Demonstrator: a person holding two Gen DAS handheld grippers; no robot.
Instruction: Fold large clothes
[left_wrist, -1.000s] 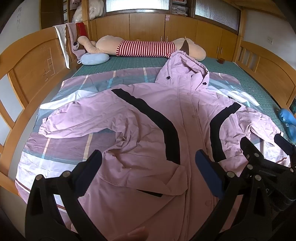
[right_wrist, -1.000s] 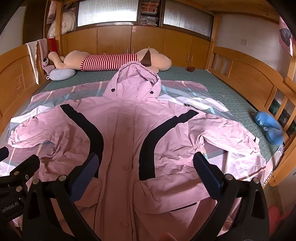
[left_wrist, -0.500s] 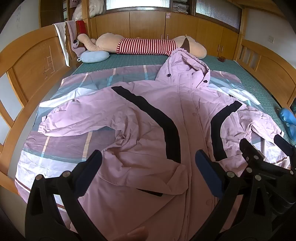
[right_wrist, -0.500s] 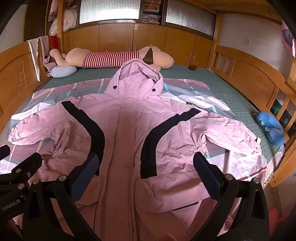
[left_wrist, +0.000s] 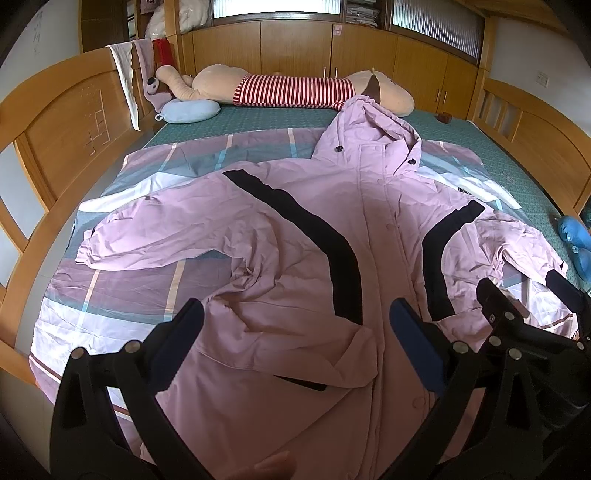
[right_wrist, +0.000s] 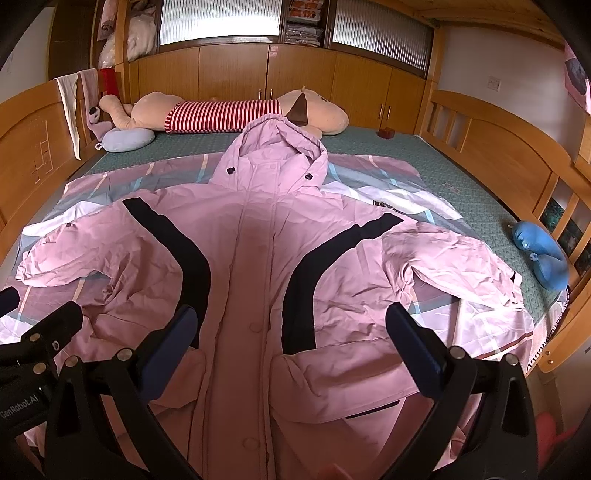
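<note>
A large pink hooded coat (left_wrist: 295, 258) with black curved stripes lies face up and spread out on the bed, hood toward the far side, both sleeves out to the sides. It also shows in the right wrist view (right_wrist: 258, 258). My left gripper (left_wrist: 295, 336) is open and empty, held above the coat's lower left front. My right gripper (right_wrist: 288, 332) is open and empty above the coat's lower middle. The right gripper shows at the right edge of the left wrist view (left_wrist: 524, 317), and the left gripper at the left edge of the right wrist view (right_wrist: 40, 332).
The coat lies on a plaid sheet (left_wrist: 122, 280) over a green mattress (right_wrist: 461, 173). A long striped plush toy (left_wrist: 295, 90) and a blue neck pillow (left_wrist: 188, 110) lie at the far end. A blue plush (right_wrist: 543, 254) lies at the right edge. Wooden bed rails (left_wrist: 55, 129) run along both sides.
Both grippers have drawn back and risen slightly, so the coat sits a little lower in both views. The coat has not moved. Both grippers stay open.
</note>
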